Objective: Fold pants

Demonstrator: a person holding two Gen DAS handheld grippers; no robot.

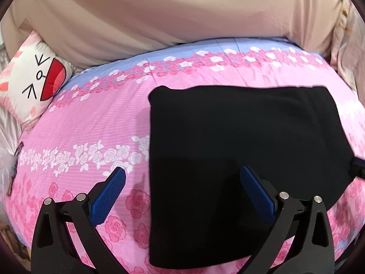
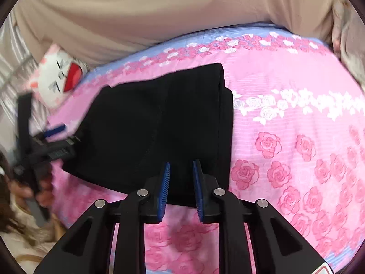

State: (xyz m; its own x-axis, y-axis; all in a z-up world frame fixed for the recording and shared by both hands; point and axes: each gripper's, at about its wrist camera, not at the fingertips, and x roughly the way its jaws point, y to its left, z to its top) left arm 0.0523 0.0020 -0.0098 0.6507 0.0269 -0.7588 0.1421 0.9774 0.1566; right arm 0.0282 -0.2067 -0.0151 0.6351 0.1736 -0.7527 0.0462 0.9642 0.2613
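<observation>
The black pants (image 1: 246, 159) lie folded into a compact rectangle on the pink rose-print bedspread (image 1: 91, 125). My left gripper (image 1: 182, 173) is wide open and empty, hovering over the fold's near left edge. In the right wrist view the pants (image 2: 159, 132) lie ahead, and my right gripper (image 2: 181, 166) hovers over their near edge with its blue pads a small gap apart, holding nothing. The left gripper (image 2: 54, 130) also shows at the left of that view, blurred, by the pants' left side.
A white cartoon-face pillow (image 1: 38, 77) lies at the bed's far left. A beige cover (image 1: 182, 16) runs along the far side of the bed. Pink bedspread (image 2: 296, 137) stretches to the right of the pants.
</observation>
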